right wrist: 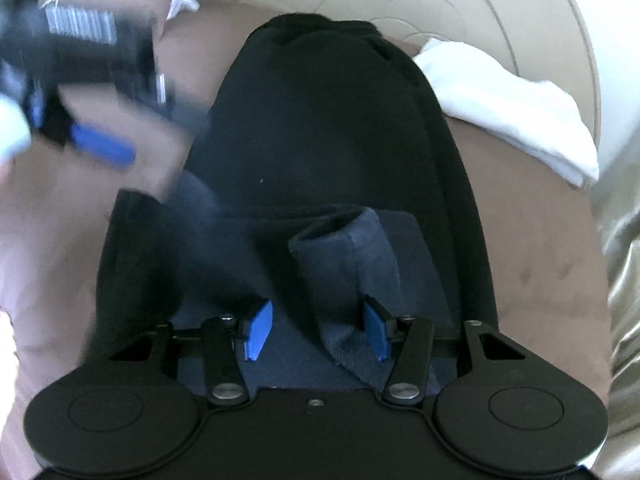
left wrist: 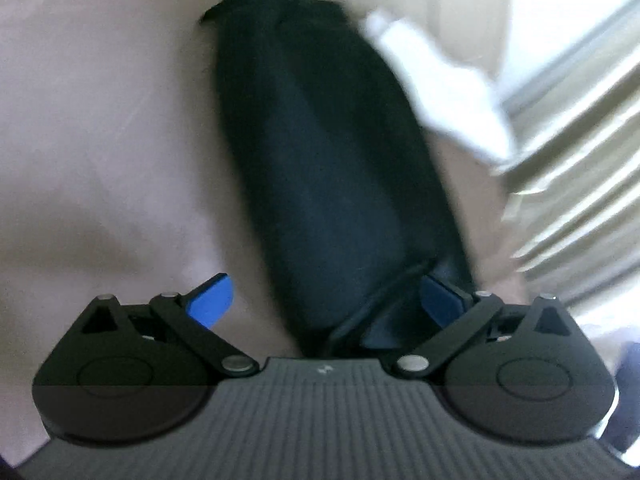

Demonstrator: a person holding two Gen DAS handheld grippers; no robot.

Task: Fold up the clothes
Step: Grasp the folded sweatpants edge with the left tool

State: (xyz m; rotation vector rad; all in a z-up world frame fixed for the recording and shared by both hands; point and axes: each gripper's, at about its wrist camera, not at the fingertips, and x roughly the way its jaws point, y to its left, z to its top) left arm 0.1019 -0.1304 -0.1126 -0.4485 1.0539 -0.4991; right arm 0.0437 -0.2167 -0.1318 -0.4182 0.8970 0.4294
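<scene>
A dark navy garment [left wrist: 320,152] lies lengthwise on a pinkish bed sheet [left wrist: 100,140]. In the left wrist view my left gripper [left wrist: 326,300] stands wide open over its near end. The right pad [left wrist: 440,300] is at the cloth's edge and the left pad is over bare sheet. In the right wrist view a raised fold [right wrist: 344,256] of the same garment [right wrist: 320,120] runs down between the pads of my right gripper [right wrist: 316,332]. The fold lies against the right pad, with a gap beside the left pad. My left gripper [right wrist: 76,128] is a blur at the upper left, above the cloth.
A folded white cloth [right wrist: 512,116] lies on the sheet to the right of the garment, also seen as the white cloth [left wrist: 452,92]. A beige padded headboard [right wrist: 440,8] stands behind. Pale pleated curtains [left wrist: 580,200] hang at the right edge.
</scene>
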